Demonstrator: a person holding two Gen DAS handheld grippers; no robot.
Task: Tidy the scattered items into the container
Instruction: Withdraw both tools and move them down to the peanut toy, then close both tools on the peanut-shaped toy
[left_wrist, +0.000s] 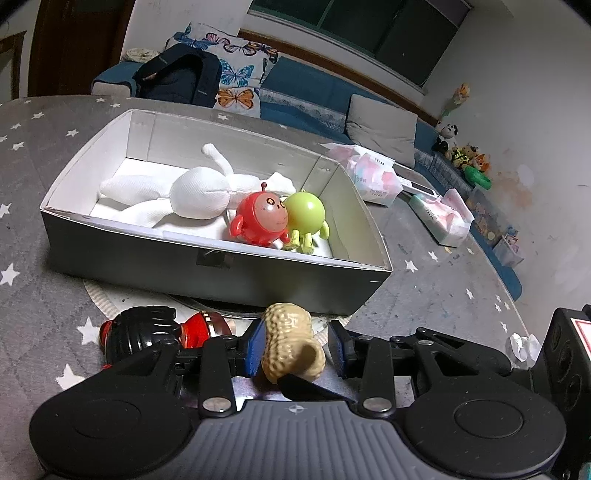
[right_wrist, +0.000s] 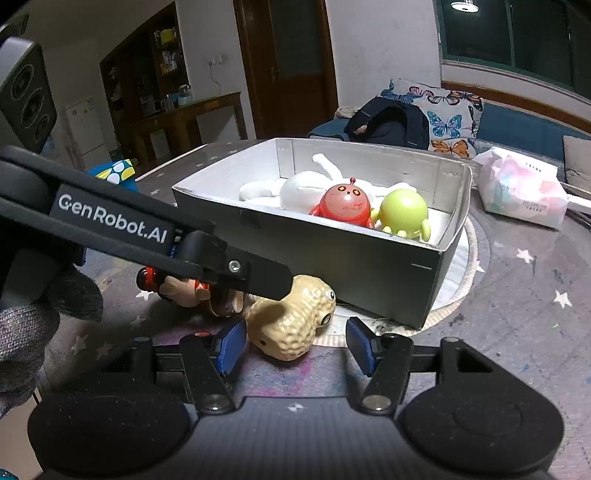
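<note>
Currently, left gripper (left_wrist: 295, 349): jaws stand apart around the peanut toy (left_wrist: 291, 341); the left blue pad touches its side, the right pad stands clear, so no grip.
Right gripper (right_wrist: 295, 345): jaws part-way apart; the peanut toy (right_wrist: 295, 325) lies between the pads, just beside the left one, untouched by the right.
Peanut toy, place: on the cloth just in front of the box's near wall, between both pairs of fingers.
Peanut toy, axis: in the right wrist view its long axis runs aslant, the end with two eyes up and toward the box, the other end toward the gripper.
Red and black figure (left_wrist: 155, 332): one, lying on the cloth just left of the peanut toy.
Box (left_wrist: 207, 264): one grey open box with a white inside, resting on a round pale mat (right_wrist: 469, 266).
Inside the box: one white plush doll (left_wrist: 192, 192), one red round toy (left_wrist: 260, 218), one green round toy (left_wrist: 304, 214); the red and green touch.
Tissue packs (left_wrist: 369, 177): two, beyond the box's right end.
Surface: grey cloth with white stars (left_wrist: 33, 155).
Room: blue sofa (left_wrist: 306, 92) with a butterfly cushion (left_wrist: 236, 74), a dark backpack (left_wrist: 177, 75), a dark window above.
</note>
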